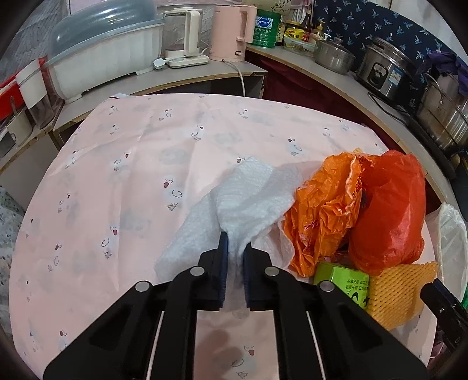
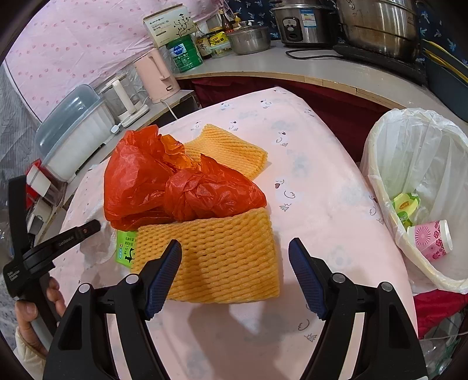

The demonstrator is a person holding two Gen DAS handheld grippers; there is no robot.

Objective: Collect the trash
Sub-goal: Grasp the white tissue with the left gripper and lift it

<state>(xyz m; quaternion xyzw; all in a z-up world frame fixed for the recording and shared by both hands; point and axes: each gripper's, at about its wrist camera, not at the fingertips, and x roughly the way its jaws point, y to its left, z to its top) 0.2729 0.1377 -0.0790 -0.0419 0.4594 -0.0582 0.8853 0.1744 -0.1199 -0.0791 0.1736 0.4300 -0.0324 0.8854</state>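
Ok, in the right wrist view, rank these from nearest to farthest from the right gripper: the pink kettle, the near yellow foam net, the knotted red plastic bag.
1. Near yellow foam net, right at the open right gripper.
2. Knotted red plastic bag, behind the net, mid-table.
3. Pink kettle, on the counter, far left.

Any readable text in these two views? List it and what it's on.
Nothing reads cleanly.
Green carton: black Chinese print, too blurred to quote.
Green can: white label, too small.
White box: branch drawing and small print, unreadable.
Rice cooker: blue sticker, blurred.
Left tool's handle: white lettering, too small.
Orange bag: red characters, crumpled, illegible.
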